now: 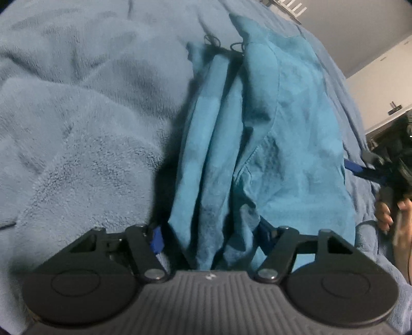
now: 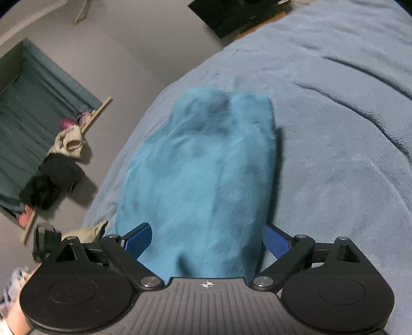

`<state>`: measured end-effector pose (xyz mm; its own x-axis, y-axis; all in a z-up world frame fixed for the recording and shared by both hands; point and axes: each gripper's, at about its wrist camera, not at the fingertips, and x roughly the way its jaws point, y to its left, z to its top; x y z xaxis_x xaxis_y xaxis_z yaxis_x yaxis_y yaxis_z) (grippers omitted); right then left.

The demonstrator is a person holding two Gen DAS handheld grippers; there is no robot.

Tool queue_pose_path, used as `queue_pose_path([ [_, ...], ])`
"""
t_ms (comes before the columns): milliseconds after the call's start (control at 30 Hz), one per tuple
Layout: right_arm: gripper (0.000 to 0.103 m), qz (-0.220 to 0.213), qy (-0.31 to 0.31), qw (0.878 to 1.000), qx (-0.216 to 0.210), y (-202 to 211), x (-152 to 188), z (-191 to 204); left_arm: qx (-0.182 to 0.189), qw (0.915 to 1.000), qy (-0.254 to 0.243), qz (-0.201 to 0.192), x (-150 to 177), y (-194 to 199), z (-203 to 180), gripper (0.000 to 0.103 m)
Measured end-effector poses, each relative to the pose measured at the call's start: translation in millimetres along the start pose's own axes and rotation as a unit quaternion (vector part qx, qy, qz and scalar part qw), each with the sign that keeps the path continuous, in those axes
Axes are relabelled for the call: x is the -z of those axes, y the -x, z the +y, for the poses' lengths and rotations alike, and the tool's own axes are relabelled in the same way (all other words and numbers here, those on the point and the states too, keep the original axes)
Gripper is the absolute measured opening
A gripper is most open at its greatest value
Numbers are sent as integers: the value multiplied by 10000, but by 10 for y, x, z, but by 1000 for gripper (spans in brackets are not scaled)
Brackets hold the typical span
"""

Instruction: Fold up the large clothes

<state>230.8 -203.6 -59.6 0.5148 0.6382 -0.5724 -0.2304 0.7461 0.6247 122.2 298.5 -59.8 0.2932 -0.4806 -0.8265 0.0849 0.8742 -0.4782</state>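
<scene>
A teal garment [image 1: 270,144] lies bunched in long folds on a bed covered by a fleecy light-blue blanket [image 1: 77,128]. In the left wrist view the garment runs from the near edge away toward the far end, with dark drawstring loops [image 1: 224,45] at its far end and a raised hump of blanket just to its left. The left gripper [image 1: 211,239] sits over the near end of the garment; its blue-tipped fingers [image 1: 156,238] stand apart on either side of the cloth, the jaws released, with fabric bunched between them and no clear pinch visible. At the right edge of this view the right gripper [image 1: 360,167] appears beside the garment's right side, with a hand [image 1: 388,211] wrapped around its handle.

In the right wrist view the garment [image 2: 206,180] fills the middle, blurred, lying on the blanket [image 2: 347,128] near the bed's left edge. The right gripper [image 2: 206,242] has its jaws spread wide, the blue fingers [image 2: 139,239] well apart with the cloth lying between them and not squeezed. Beyond the bed, on the grey floor [image 2: 128,51] at the left, stands an open teal-lined bin [image 2: 33,108] with clothes [image 2: 59,165] draped over its rim, pale, black and pink pieces among them. A dark object [image 2: 239,15] sits at the far top of that view, too indistinct to identify.
</scene>
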Motion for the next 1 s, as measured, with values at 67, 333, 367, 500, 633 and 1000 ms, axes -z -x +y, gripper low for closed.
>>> queue_pose_path([
  [67, 95, 86, -182, 9998, -48, -127, -126, -163, 66, 10000, 22, -3, 12, -25, 44, 67],
  [333, 96, 423, -677, 9939, -758, -749, -518, -705, 266, 9995, -79, -147, 64, -20, 164, 67],
  [367, 97, 473, -761, 9916, -931, -844, -542, -760, 316, 9993, -93, -167, 65, -34, 181, 67],
  [500, 103, 584, -889, 9844, -1404, -1173, -612, -946, 561, 9980, -93, -262, 57, -62, 258, 67],
  [633, 103, 554, -985, 9752, -1903, -1489, -674, -1057, 742, 9968, -73, -300, 54, -67, 381, 66],
  [1000, 82, -59, -633, 9813, -1815, -1856, -775, -822, 1256, 9907, -382, -366, 54, -132, 371, 34],
])
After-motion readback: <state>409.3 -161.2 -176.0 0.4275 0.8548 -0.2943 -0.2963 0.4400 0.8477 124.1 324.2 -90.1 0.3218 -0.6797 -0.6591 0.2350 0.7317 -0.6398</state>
